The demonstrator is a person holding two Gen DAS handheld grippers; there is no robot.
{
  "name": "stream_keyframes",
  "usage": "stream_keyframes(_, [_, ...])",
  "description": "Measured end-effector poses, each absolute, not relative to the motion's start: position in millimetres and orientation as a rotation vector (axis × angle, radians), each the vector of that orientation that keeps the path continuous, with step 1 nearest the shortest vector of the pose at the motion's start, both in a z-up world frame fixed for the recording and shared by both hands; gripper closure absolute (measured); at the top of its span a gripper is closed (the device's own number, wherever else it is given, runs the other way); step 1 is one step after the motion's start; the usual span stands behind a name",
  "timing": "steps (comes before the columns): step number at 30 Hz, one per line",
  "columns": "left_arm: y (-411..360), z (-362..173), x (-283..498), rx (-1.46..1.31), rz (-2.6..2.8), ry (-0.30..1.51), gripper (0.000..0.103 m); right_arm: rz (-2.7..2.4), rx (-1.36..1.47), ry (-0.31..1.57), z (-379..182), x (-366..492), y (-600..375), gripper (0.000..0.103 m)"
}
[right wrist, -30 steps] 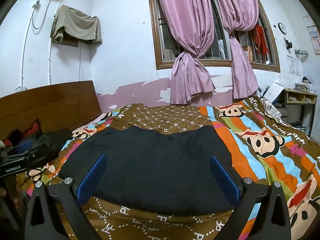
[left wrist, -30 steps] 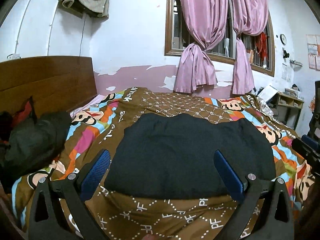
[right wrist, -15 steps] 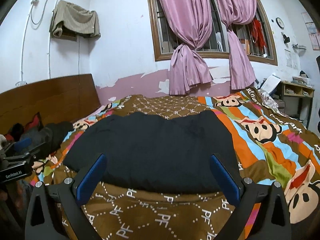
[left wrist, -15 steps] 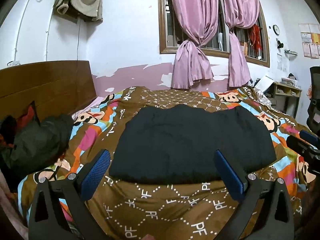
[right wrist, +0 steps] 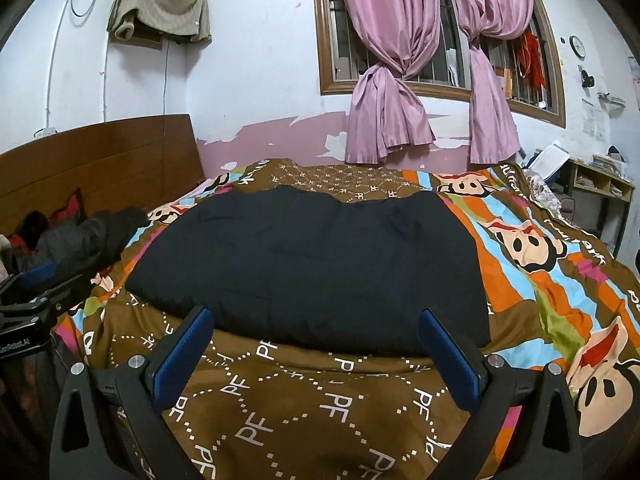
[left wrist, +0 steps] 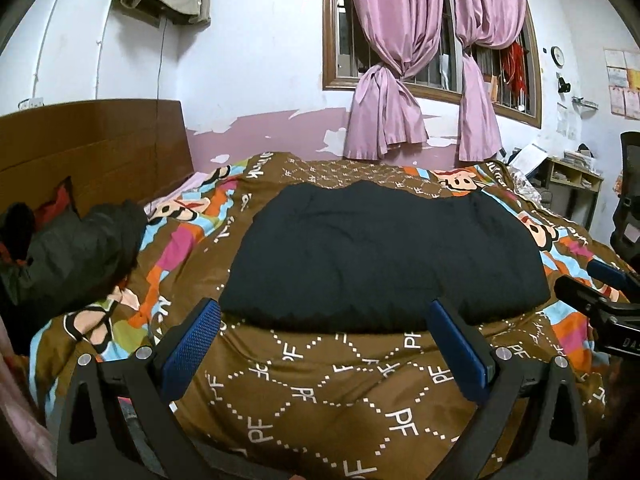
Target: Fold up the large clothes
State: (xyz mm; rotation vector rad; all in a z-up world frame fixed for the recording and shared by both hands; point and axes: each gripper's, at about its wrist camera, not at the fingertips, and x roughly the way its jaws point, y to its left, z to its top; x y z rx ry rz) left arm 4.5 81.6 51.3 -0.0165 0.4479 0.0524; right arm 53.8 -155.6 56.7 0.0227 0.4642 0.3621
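A dark navy garment [left wrist: 376, 256] [right wrist: 312, 264] lies folded into a wide flat rectangle on the patterned bedspread [left wrist: 320, 380] [right wrist: 320, 400]. My left gripper [left wrist: 326, 326] hovers open just short of the garment's near edge, its blue pads [left wrist: 192, 344] wide apart and empty. Over the same near edge my right gripper [right wrist: 316, 330] also stands open, holding nothing. Each gripper shows at the side of the other's view: the right gripper [left wrist: 600, 300] and the left gripper [right wrist: 28, 300].
A heap of dark clothes [left wrist: 68, 248] lies by the wooden headboard [left wrist: 92, 144] at the left. Pink curtains [left wrist: 400, 80] hang over the window behind the bed. A shelf [left wrist: 572, 184] and a black chair [left wrist: 628, 200] stand at the right.
Both grippers have drawn back from the garment toward the bed's near edge; more brown bedspread now shows in front of it. Both stayed open.
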Motion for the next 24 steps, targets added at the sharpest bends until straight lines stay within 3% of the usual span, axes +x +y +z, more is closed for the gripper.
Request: stream_keyframes(24, [77.8, 49.6, 2.6, -0.022, 0.049, 0.469, 0.002, 0.376, 0.016, 0.48, 52.7, 54.9, -152.8, 0.0])
